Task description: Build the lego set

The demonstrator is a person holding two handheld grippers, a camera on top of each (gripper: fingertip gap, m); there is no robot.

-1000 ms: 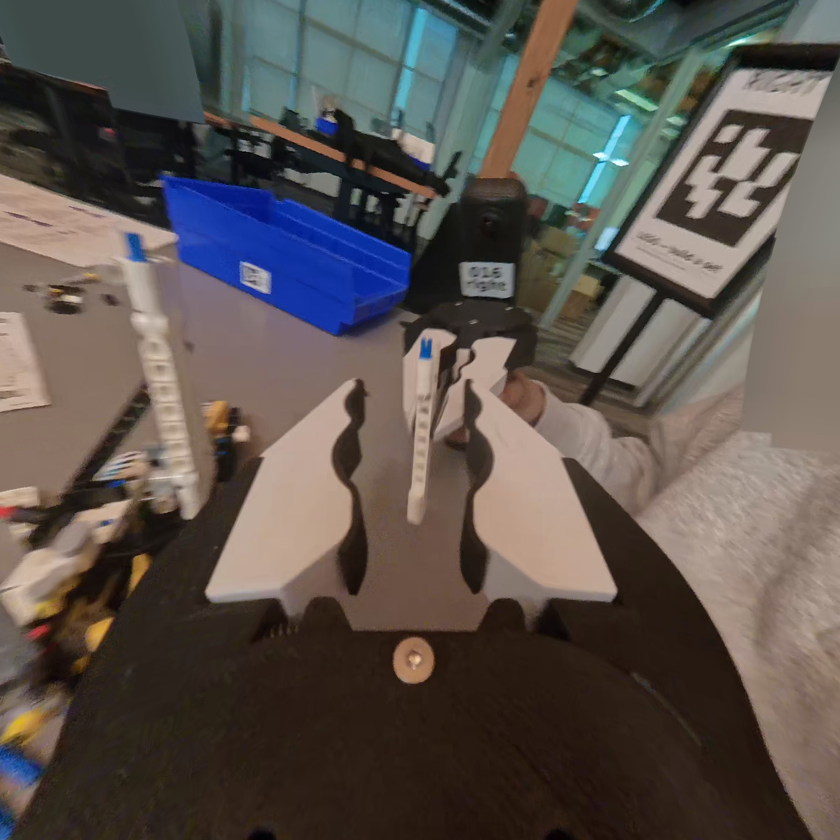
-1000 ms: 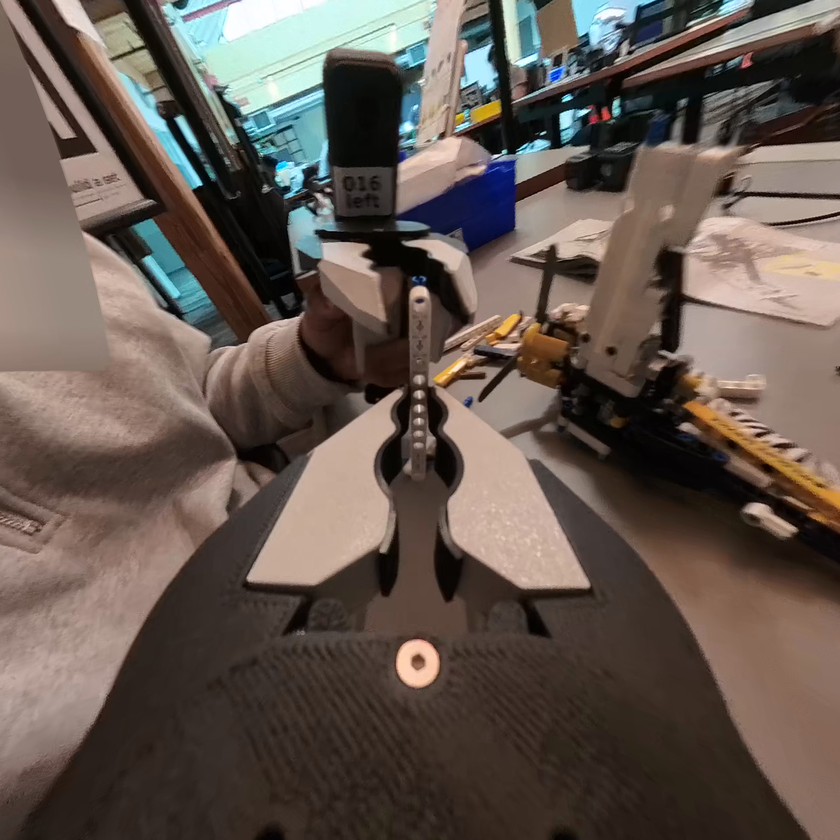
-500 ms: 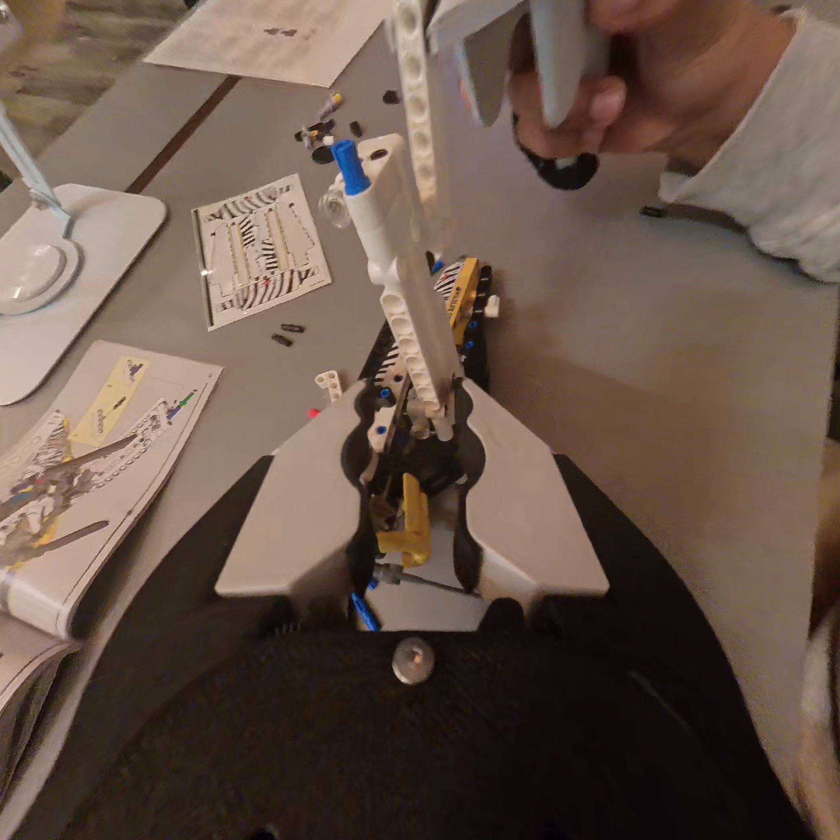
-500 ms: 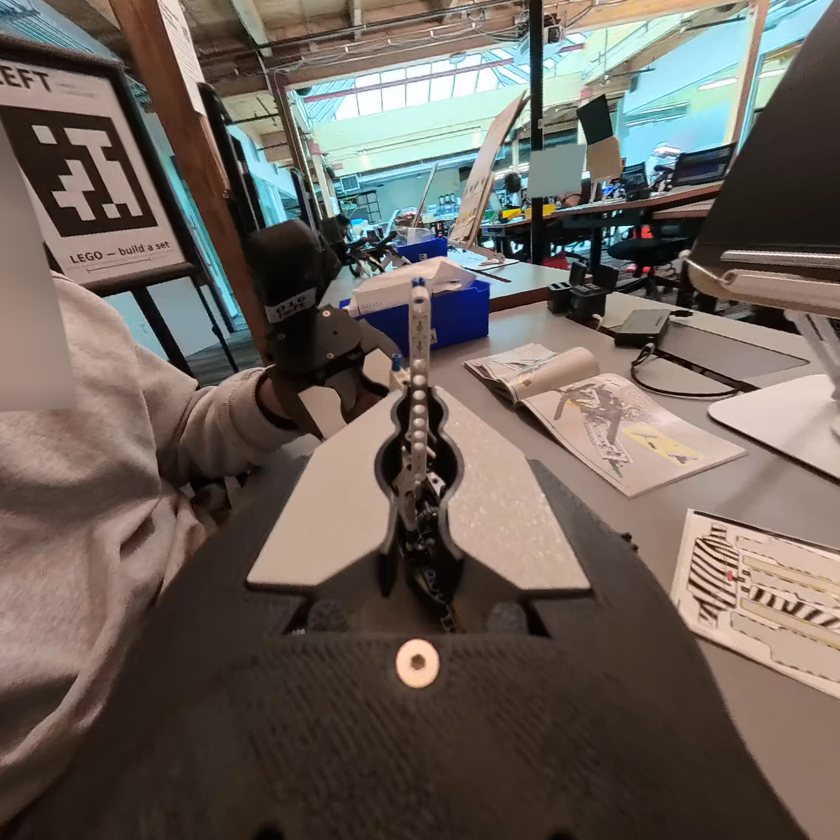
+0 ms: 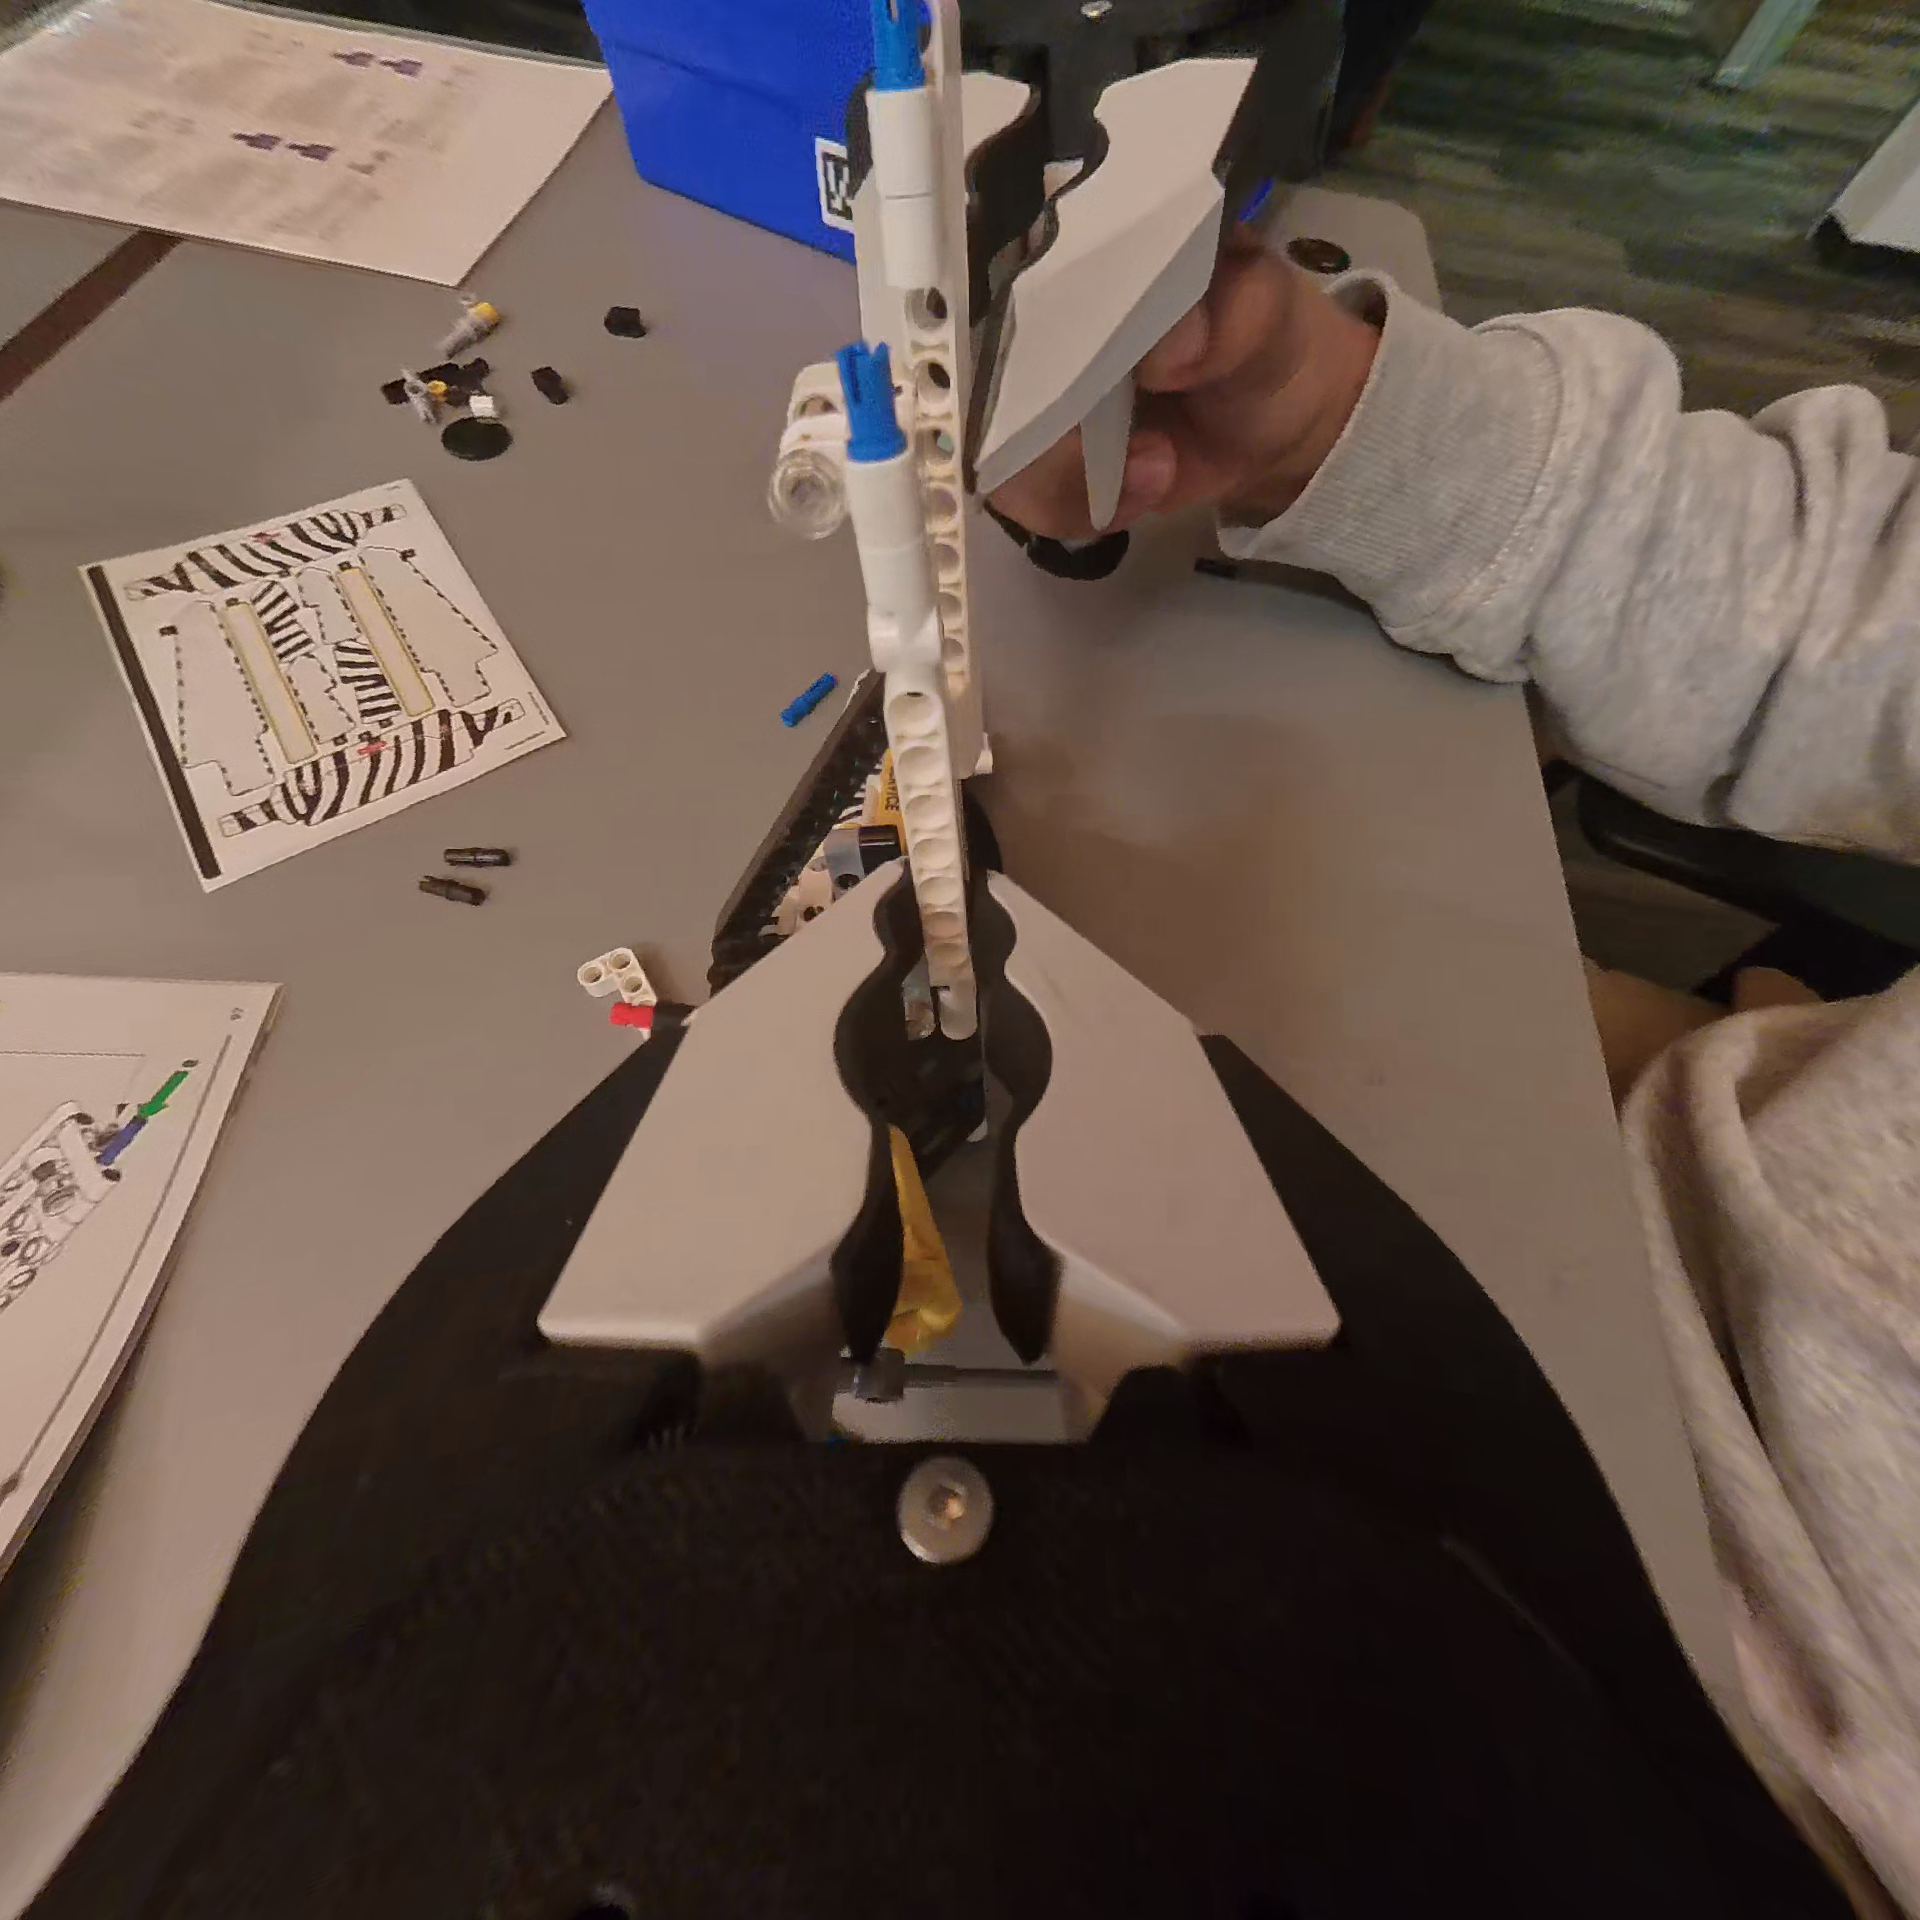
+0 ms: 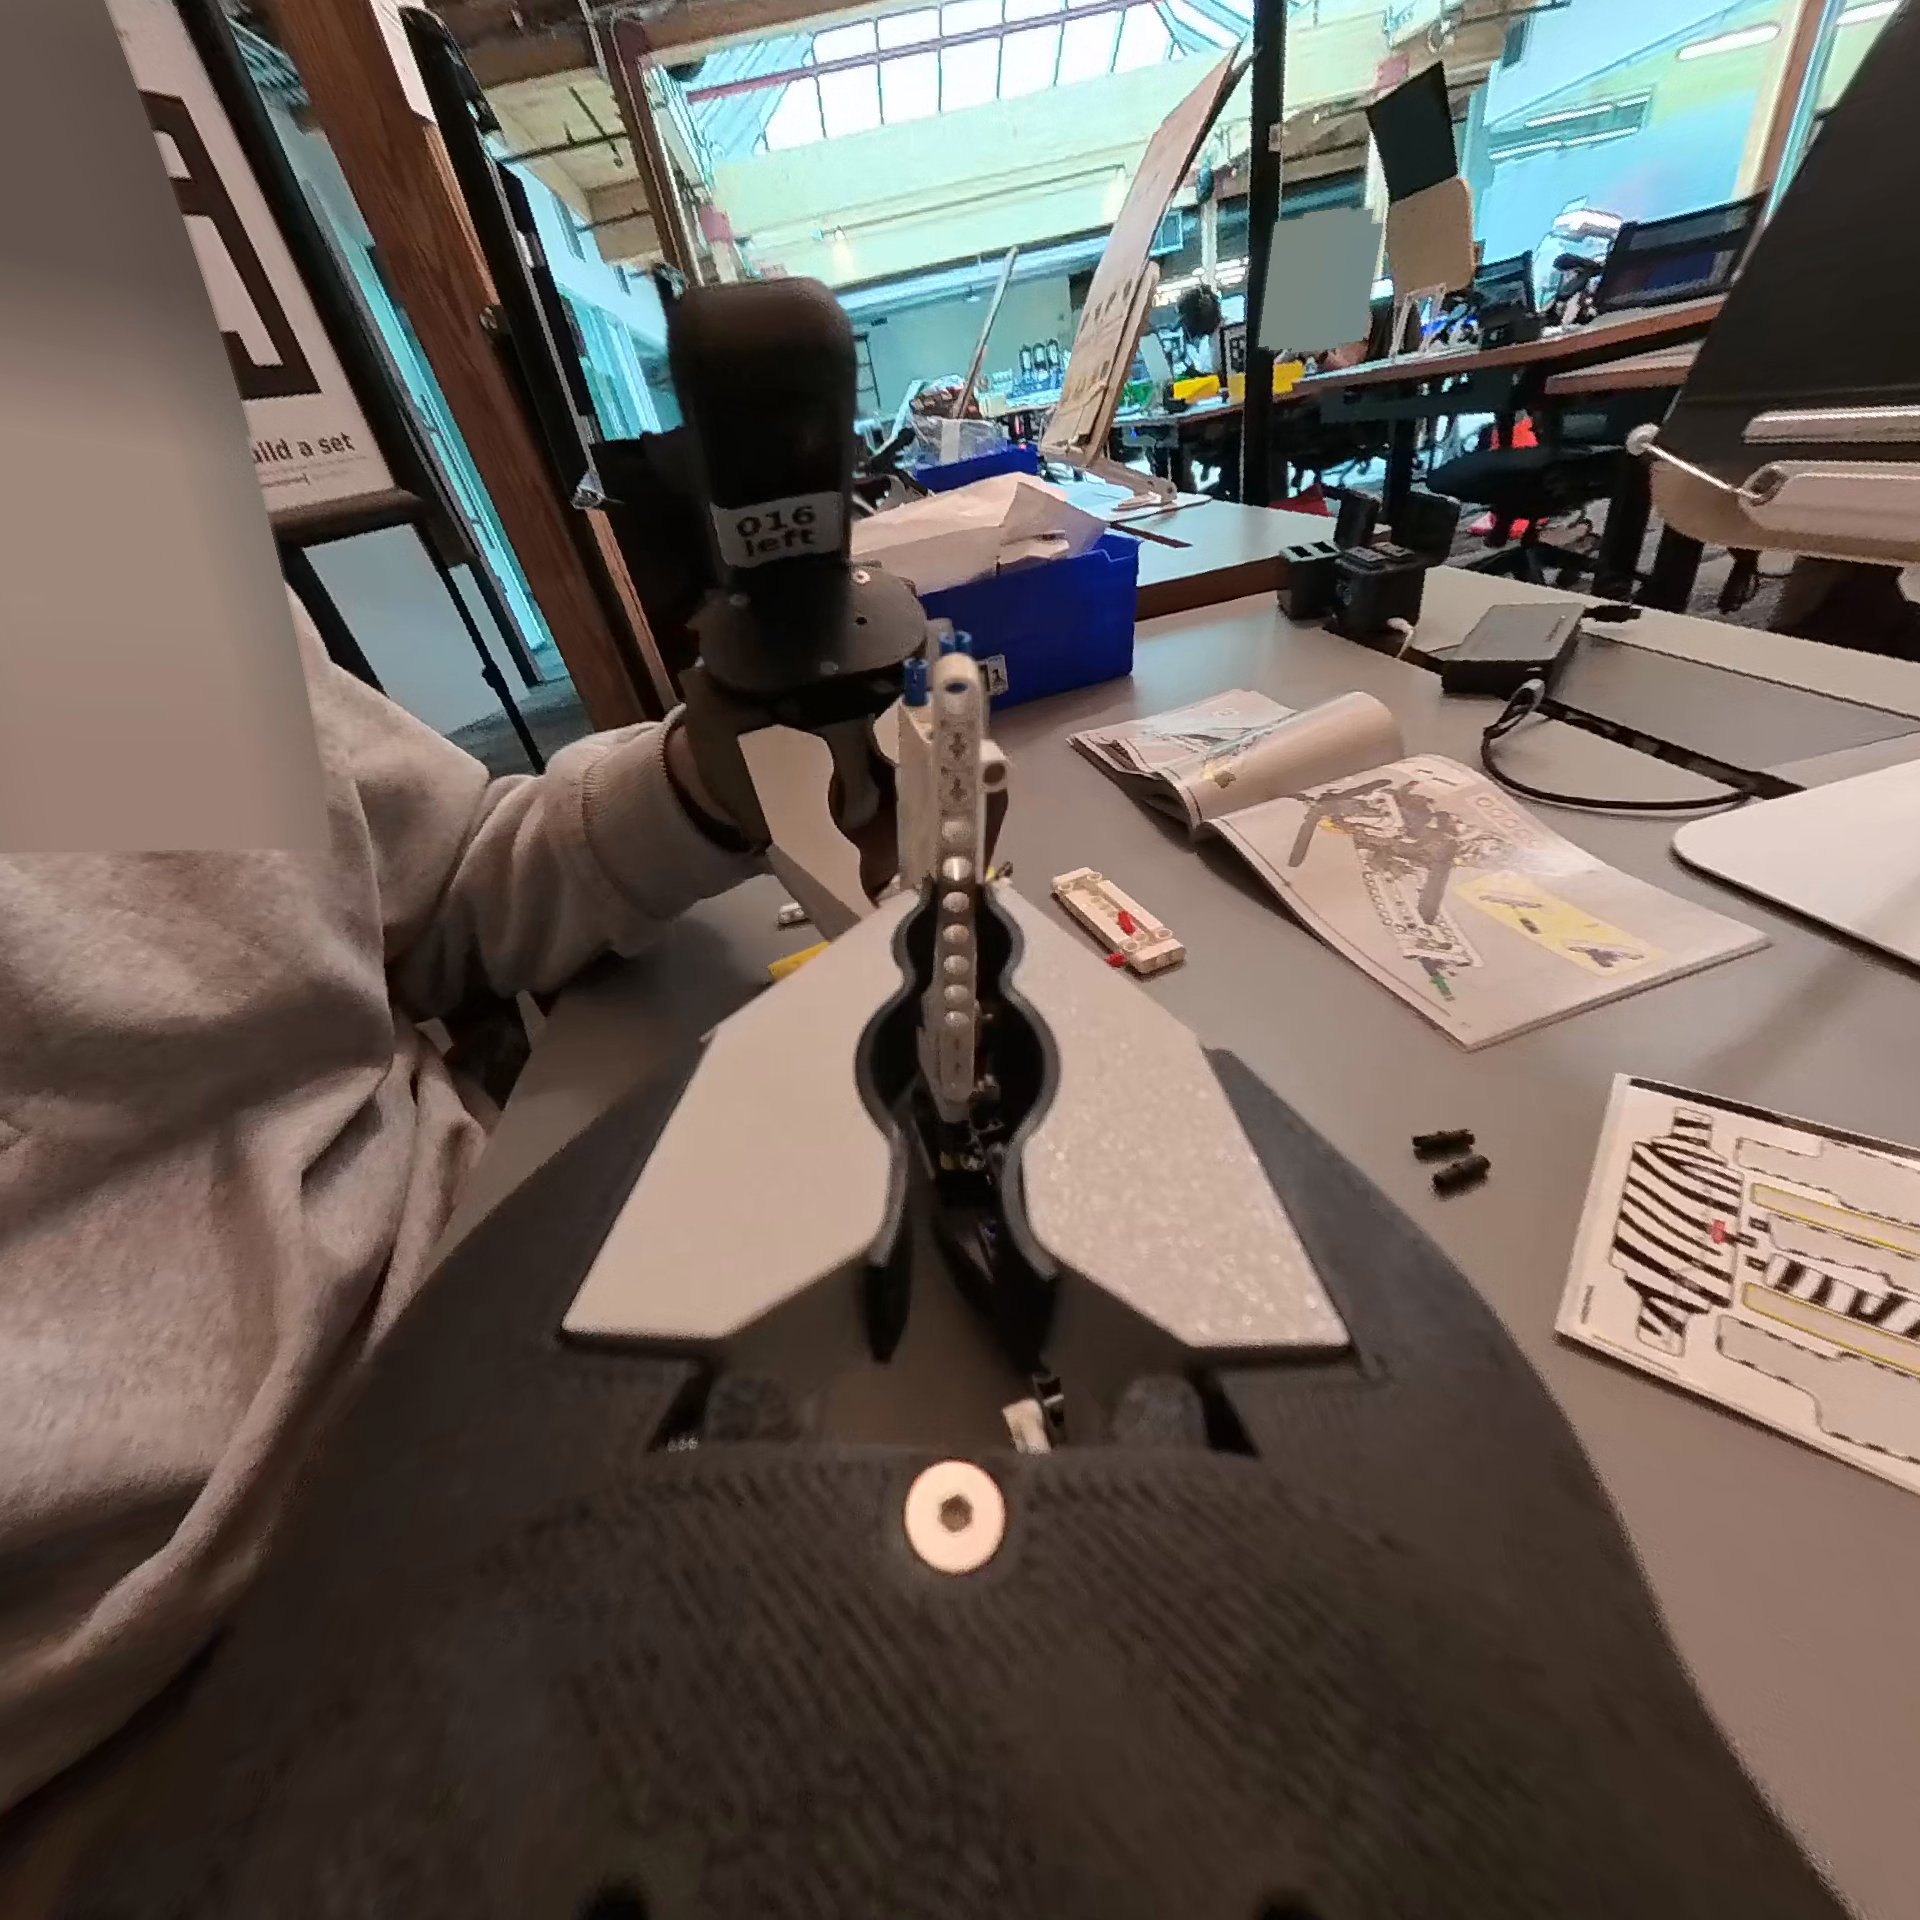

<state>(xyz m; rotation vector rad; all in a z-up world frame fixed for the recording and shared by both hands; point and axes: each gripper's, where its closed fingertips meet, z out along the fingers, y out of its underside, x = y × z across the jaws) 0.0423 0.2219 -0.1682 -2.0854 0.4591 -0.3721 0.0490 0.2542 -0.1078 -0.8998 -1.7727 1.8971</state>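
The lego model's upright white mast (image 5: 894, 520) with blue pins stands on the grey table (image 5: 1247, 883). My left gripper (image 5: 940, 894) is closed on the mast's lower part; the model's yellow and black base (image 5: 920, 1278) shows between its fingers. My right gripper (image 6: 956, 904) is shut on a long white holed beam (image 6: 954, 831) and holds it upright, flat against the mast (image 6: 914, 769). In the left wrist view the beam (image 5: 951, 343) runs along the mast's right side, with one of the right gripper's fingers (image 5: 1112, 270) beside it.
A blue bin (image 5: 748, 125) stands at the table's far edge. A striped sticker sheet (image 5: 312, 675), an open instruction booklet (image 6: 1455, 894), loose small parts (image 5: 468, 384), two black pins (image 5: 468, 873) and a small white assembly (image 6: 1117, 920) lie around. A person's grey sleeve (image 5: 1610, 540) reaches in. There is about 7 cm between the tips of the two grippers.
My left gripper swung from facing the right gripper down onto the model and closed on the mast. My right gripper carried the white beam over and set it against the mast.
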